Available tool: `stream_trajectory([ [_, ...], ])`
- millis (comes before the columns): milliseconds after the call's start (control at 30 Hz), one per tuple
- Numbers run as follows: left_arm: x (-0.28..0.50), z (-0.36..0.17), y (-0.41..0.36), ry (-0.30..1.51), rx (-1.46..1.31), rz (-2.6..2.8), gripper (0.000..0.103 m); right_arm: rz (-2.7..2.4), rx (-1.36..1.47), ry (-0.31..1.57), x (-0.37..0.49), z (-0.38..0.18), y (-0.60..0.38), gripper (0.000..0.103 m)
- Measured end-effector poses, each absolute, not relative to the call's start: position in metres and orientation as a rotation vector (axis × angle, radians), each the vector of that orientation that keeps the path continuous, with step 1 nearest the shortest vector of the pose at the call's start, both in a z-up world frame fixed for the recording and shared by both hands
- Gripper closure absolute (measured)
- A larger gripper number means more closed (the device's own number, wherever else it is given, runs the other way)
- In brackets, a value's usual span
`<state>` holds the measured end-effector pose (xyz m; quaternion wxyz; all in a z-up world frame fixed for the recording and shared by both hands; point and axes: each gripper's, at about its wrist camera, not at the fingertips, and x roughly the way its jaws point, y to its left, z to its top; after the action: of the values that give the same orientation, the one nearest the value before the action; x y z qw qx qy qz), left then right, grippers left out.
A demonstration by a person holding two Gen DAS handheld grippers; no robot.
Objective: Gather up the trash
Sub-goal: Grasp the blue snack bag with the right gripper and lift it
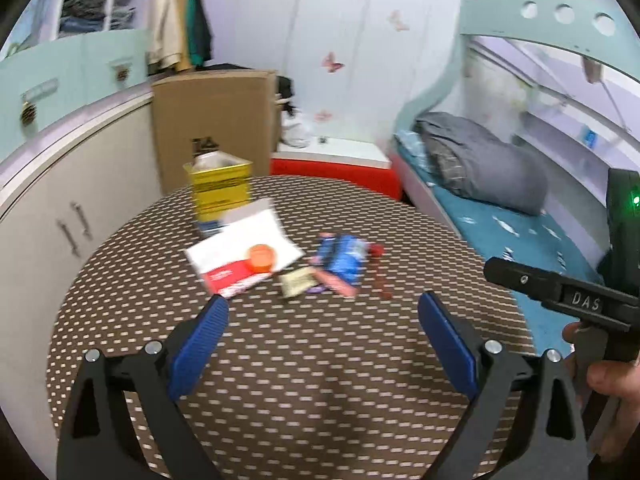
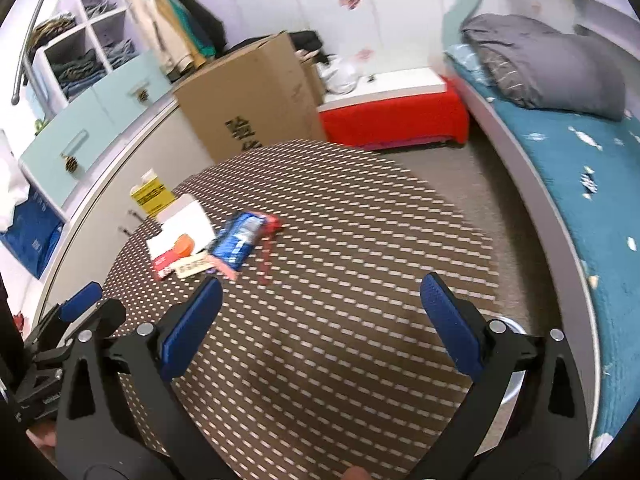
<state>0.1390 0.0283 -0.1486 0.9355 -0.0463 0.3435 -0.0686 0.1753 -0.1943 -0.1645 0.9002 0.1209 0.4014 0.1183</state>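
Blue wrapper (image 1: pixel 340 258) lies near the table's (image 1: pixel 280 360) middle, toward the far edge, with a pink strip (image 1: pixel 334 282) touching its near side and a red scrap (image 1: pixel 378 268) just to its right. A small tan packet (image 1: pixel 296 283) sits beside the strip. Left of these, an orange cap (image 1: pixel 262 258) rests on a white-and-red envelope (image 1: pixel 240 252). A yellow box (image 1: pixel 219 188) stands behind it at the far left edge. Both claws hover over the near part of the table, holding nothing: the left gripper (image 1: pixel 322 312) spread wide, the right gripper (image 2: pixel 320 296) likewise agape.
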Motion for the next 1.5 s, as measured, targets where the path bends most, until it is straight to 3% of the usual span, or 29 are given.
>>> stream_trajectory([
  [367,0.152,-0.170,0.083,0.727,-0.123,-0.024,0.009,0.341,0.182,0.896,0.236,-0.185,-0.111,0.009],
  [433,0.156,-0.174,0.088,0.731,-0.128,-0.013,0.009,0.355,0.177,0.912,0.244,-0.190,-0.100,0.021],
  [633,0.169,-0.179,0.091,0.738,-0.125,0.001,0.009,0.309,0.167,0.965,0.274,-0.212,-0.075,0.036],
  [667,0.170,-0.179,0.090,0.738,-0.123,0.000,0.009,0.291,0.141,0.971,0.278,-0.215,-0.071,0.040],
  [733,0.176,-0.180,0.088,0.737,-0.113,-0.005,0.009,0.259,0.068,0.955,0.277,-0.215,-0.065,0.058],
  [800,0.180,-0.179,0.085,0.734,-0.104,-0.011,0.010,0.269,0.033,0.949,0.273,-0.215,-0.066,0.061],
  [1233,0.236,-0.198,0.060,0.779,-0.023,-0.062,0.010,0.321,0.192,0.911,0.221,-0.207,-0.141,0.062],
  [1500,0.261,-0.211,0.050,0.828,0.043,-0.080,0.044,0.336,0.238,0.885,0.200,-0.193,-0.158,0.062],
])
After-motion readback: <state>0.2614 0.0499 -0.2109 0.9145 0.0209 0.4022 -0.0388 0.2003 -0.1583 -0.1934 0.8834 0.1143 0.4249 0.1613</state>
